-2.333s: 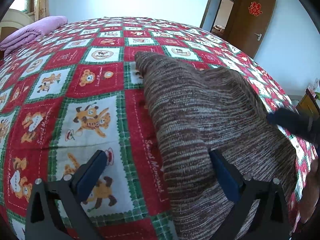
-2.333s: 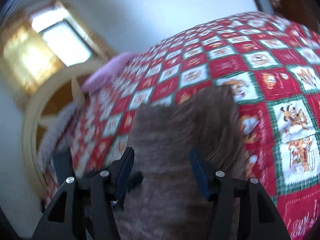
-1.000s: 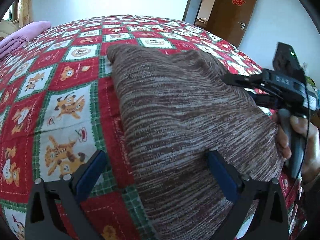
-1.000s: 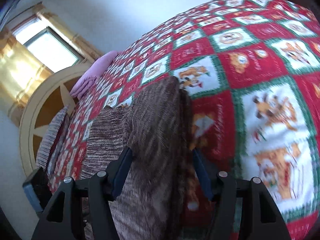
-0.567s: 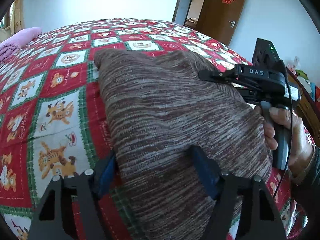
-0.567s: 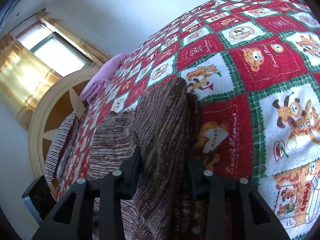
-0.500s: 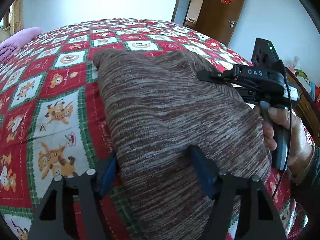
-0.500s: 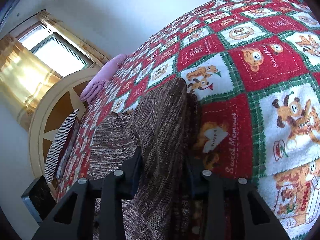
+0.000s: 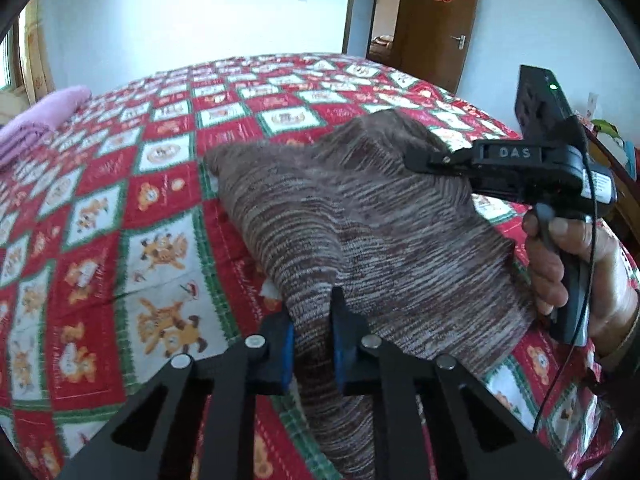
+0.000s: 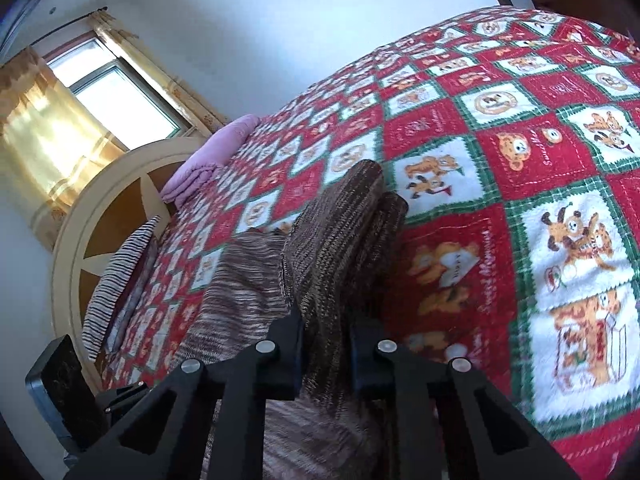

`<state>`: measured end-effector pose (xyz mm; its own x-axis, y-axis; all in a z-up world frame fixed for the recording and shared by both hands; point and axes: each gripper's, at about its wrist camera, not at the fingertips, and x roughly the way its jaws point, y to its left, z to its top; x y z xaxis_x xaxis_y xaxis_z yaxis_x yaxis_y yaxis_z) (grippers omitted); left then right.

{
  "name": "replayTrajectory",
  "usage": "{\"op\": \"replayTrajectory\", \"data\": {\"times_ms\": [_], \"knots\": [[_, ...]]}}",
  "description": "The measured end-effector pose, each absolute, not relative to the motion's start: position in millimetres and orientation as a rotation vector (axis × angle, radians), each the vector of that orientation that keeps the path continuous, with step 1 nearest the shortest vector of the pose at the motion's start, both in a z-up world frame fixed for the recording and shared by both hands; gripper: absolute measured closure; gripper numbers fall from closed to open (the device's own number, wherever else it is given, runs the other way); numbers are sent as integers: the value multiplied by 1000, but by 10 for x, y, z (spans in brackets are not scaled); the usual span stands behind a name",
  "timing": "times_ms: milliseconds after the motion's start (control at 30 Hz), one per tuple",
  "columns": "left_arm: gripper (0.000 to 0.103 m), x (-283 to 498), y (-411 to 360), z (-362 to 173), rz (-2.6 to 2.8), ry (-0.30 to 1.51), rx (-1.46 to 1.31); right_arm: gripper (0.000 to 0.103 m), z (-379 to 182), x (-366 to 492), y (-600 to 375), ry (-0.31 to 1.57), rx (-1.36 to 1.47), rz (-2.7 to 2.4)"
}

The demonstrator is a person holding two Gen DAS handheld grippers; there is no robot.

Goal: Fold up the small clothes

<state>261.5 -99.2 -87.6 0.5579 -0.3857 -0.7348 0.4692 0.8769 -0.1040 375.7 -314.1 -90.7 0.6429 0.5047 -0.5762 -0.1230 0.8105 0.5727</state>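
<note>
left wrist view: both grips now closed on the brown knit garment

item: brown knit garment (image 9: 360, 232). location: laid on the red, green and white bear-print quilt (image 9: 120, 208) of a bed, near the edge closest to the person. its near edge is raised off the quilt at two places; the far part is seen to rest on the quilt.

left gripper (image 9: 312, 336): jaws have just been closing, from wide apart a second ago to nearly together now. a ridge of the garment's near left edge is pinched between the blue pads. earlier the pads are seen spread either side of that edge without pressing it.

right gripper (image 10: 324, 340): jaws have likewise just been closing. a bunched fold of the garment's right edge is clamped between the dark pads; in the left wrist view its tips are seen at the cloth's far right side, with the person's hand (image 9: 560, 264) on the handle.

change noted: cloth at both pinch points is pulled up into tented ridges where it lay flatter a second ago, so a lift is judged to be under way.

bearing on task: the grasp step is judged done on both sides. the fold itself is not yet made. carrying the lifted edge over the far part is judged to be next.

also present: pink folded cloth (image 9: 36, 128) at the far left of the bed; wooden door (image 9: 440, 20); window with yellow curtain (image 10: 52, 120).
</note>
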Motion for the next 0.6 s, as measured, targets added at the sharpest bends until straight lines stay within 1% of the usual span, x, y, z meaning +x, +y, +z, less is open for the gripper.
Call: {"op": "replayTrajectory", "data": {"times_ms": [200,600], "knots": [[88,2362,-898,-644,-503,789,144,87,-758,3640,-2953,793,529,416],[88,1986,-502,-483,-456,773,127,87,-729,3357,-2521,783,594,507]]}}
